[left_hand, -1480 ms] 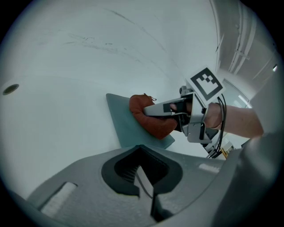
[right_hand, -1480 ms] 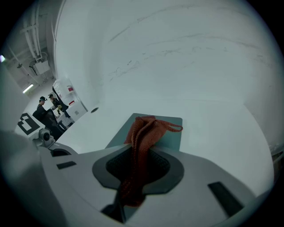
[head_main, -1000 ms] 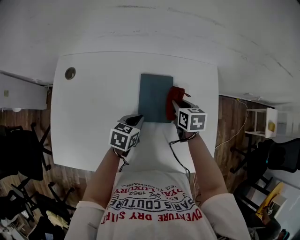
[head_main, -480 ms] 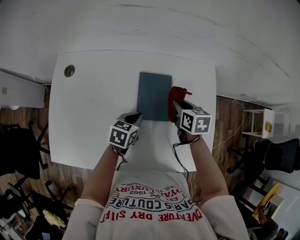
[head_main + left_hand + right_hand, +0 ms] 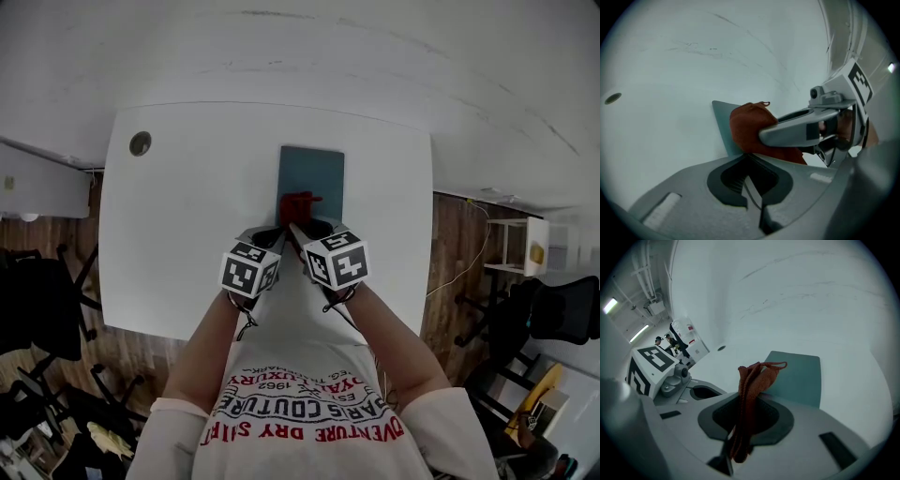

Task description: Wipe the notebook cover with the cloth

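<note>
Right tongs [image 5: 743, 411] pinch the limp red cloth [image 5: 757, 375], bunched, above the stiff-looking teal notebook [image 5: 801, 376]; left tongs [image 5: 749, 183] sit closed on nothing.

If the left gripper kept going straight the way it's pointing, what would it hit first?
Probably the red cloth held by the right gripper over the notebook; depth is unclear.

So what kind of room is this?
Probably an office or workroom: there's a white desk with a round cable hole, black swivel chairs around it, and a wooden floor.
</note>
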The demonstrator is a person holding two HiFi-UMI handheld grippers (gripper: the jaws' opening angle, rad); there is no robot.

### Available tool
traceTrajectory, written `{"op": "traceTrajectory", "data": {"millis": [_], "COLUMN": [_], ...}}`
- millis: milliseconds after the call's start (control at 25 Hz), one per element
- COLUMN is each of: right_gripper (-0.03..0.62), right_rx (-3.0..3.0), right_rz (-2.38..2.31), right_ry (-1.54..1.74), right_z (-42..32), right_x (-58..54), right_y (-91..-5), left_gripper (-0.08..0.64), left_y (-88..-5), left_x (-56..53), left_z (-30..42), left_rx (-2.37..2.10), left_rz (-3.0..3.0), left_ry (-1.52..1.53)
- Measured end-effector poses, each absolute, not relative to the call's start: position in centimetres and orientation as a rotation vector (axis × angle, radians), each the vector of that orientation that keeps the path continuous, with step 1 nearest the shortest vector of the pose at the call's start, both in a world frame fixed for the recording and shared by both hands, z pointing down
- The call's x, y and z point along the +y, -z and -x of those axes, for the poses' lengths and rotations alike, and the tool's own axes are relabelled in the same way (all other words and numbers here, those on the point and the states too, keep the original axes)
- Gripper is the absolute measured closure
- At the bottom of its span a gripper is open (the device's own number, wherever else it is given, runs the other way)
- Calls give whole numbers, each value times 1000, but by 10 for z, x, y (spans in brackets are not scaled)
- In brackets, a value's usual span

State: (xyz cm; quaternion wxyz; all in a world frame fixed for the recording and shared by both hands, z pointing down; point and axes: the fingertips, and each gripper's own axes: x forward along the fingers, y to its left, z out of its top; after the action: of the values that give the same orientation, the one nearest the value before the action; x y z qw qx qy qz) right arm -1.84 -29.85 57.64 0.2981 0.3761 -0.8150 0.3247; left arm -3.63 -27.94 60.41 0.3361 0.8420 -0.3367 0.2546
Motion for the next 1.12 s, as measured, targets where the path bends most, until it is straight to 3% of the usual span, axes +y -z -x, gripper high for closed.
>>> {"op": "traceTrajectory", "data": {"millis": [1120], "right_gripper": [517], "right_rx": [-2071], "right_rz": [-1144], "right_ry": [-892], "right_z": [-26], "right_x": [-300], "right_y": [-602], "left_gripper": [551], "left_y": [-605], "left_x": [-279], "left_z": [37], "left_rx": [-875], "left_rz": [-2197], "left_ry": [-669]}}
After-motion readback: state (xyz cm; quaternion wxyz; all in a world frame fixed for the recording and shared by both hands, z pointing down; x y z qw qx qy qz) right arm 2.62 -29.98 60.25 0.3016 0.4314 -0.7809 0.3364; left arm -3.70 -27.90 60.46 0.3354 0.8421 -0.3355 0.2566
